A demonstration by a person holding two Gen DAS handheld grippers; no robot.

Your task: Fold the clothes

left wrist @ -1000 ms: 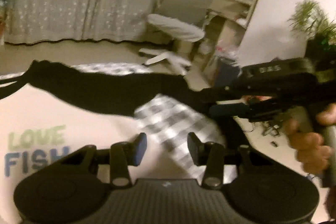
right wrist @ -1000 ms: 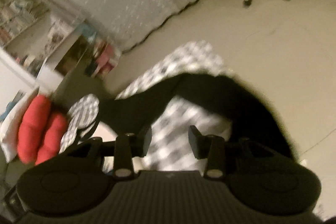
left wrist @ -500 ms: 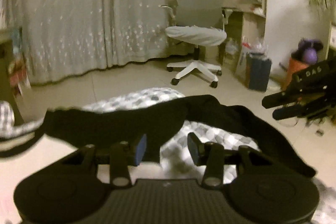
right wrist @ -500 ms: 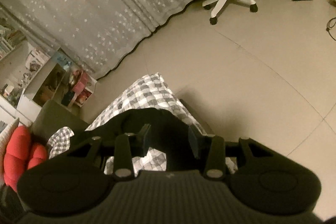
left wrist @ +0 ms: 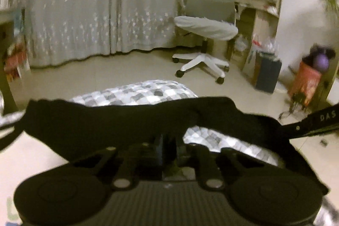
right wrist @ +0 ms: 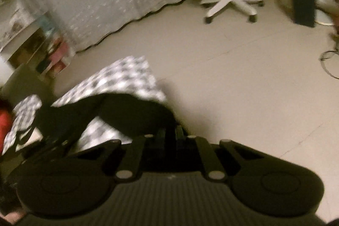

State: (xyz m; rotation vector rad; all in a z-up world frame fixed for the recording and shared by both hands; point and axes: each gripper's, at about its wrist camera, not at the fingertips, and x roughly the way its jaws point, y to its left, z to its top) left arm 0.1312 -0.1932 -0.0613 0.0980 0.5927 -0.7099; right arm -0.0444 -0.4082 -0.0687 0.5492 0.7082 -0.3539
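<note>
A black garment stretches across a grey-and-white checked blanket, with pale printed cloth at lower left. My left gripper is closing its jaws, and the fingers pinch the black fabric's near edge. In the right wrist view the same black cloth hangs over the checked blanket, and my right gripper is shut on its edge. The right gripper's body shows at the right of the left wrist view, at the garment's other end.
A grey office chair on a white wheeled base stands on the beige floor before a long curtain. A dark bin and an orange container sit by the wall. A red cushion lies at the left.
Both grippers went from open to shut on the black fabric. The garment's black edge now lies lower and closer to both cameras, and the views swung toward the room.
</note>
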